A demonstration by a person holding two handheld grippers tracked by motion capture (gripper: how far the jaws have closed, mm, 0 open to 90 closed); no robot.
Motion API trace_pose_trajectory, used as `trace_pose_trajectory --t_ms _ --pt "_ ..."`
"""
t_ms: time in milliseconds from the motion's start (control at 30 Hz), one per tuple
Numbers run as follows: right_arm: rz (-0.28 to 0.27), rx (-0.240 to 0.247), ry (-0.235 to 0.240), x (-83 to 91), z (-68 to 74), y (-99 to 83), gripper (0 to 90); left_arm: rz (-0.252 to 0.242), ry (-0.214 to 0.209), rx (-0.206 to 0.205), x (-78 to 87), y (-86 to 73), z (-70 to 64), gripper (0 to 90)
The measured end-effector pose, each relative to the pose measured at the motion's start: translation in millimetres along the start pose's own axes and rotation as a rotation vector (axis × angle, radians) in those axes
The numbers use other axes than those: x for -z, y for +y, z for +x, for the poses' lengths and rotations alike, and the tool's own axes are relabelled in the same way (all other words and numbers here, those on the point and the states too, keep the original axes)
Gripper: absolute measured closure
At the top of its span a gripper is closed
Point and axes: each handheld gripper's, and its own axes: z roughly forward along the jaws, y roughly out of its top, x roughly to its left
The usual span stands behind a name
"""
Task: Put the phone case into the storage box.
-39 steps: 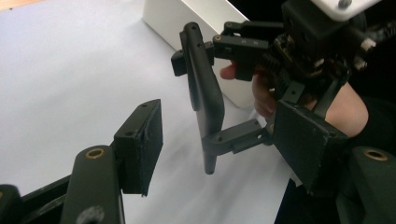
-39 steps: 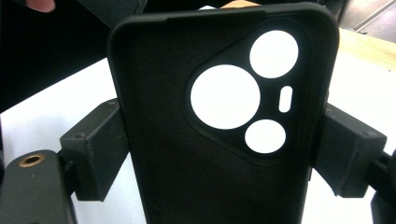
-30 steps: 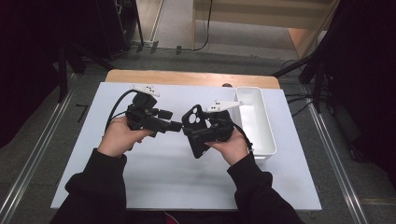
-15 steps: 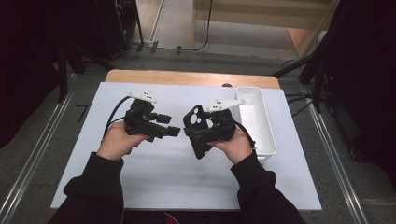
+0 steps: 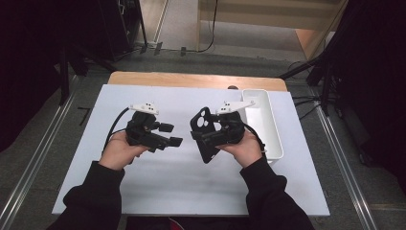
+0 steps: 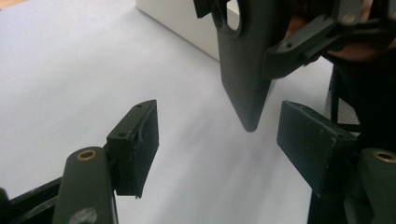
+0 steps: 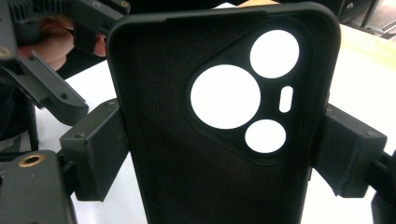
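Phone case [image 7: 219,126]: black, matte, soft-looking; three round camera cut-outs and one small slot.
Position: held upright above the white table [image 5: 158,191], beside the white tray [image 5: 268,124].
Right gripper [image 5: 210,136]: clamped on the case's long edges.
Left gripper [image 5: 173,135]: jaws apart, holding nothing, near the case.

Matt black phone case [image 7: 187,140], glossy white plastic bin [image 5: 268,129]

The phone case [image 5: 205,134] sits left of the tray [image 5: 268,129] (probably just apart).

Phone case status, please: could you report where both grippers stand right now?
Right gripper shut on black phone case, held above the table. Left gripper open, fingers apart, case tip just ahead. White tray beside, nothing blocking.
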Motion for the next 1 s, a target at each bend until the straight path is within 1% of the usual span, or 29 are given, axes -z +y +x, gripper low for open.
trace_pose_trajectory --t_ms 33,67,167,267,367,400,533,700,767,833,867,1000 --pt "0.0 0.001 0.002 0.3 -0.3 0.2 12.2 0.004 0.004 -0.001 -0.3 -2.0 0.3 29.2" --pt "0.0 0.002 0.002 0.7 -0.4 0.4 12.2 -0.001 0.01 -0.006 -0.5 -5.0 0.8 29.2" --pt "0.001 -0.002 0.006 1.5 -0.2 1.0 12.2 -0.004 0.004 -0.002 -1.4 -11.6 1.7 29.2" --pt "0.003 -0.003 0.008 2.8 -0.6 1.3 12.2 0.0 0.021 -0.019 -2.4 -18.7 2.0 29.2" --pt "0.003 -0.011 0.01 4.4 -1.1 2.0 12.2 0.005 0.03 0.004 -4.0 -25.5 3.8 29.2" --pt "0.003 -0.012 0.01 4.6 -1.2 2.1 12.2 0.007 0.027 0.009 -4.3 -28.6 5.1 29.2" --pt "0.003 -0.01 0.01 5.3 -1.4 2.4 12.2 0.004 0.045 0.022 -4.7 -39.4 9.0 29.2" --pt "0.005 -0.012 0.014 6.2 -1.9 3.0 12.2 -0.008 0.053 0.016 -3.0 -48.7 10.7 29.2" --pt "0.005 -0.008 0.015 6.6 -2.0 3.0 12.2 -0.004 0.057 0.016 -2.9 -52.3 11.5 29.2" --pt "0.006 -0.012 0.018 7.1 -1.8 3.1 12.2 -0.003 0.057 0.022 -2.7 -55.7 12.1 29.2" --pt "0.007 -0.013 0.021 7.4 -1.9 3.2 12.2 -0.005 0.053 0.032 -2.5 -57.7 12.1 29.2" --pt "0.009 -0.021 0.022 9.7 -2.6 3.9 12.2 -0.015 0.057 0.029 0.7 -66.0 11.8 29.2"
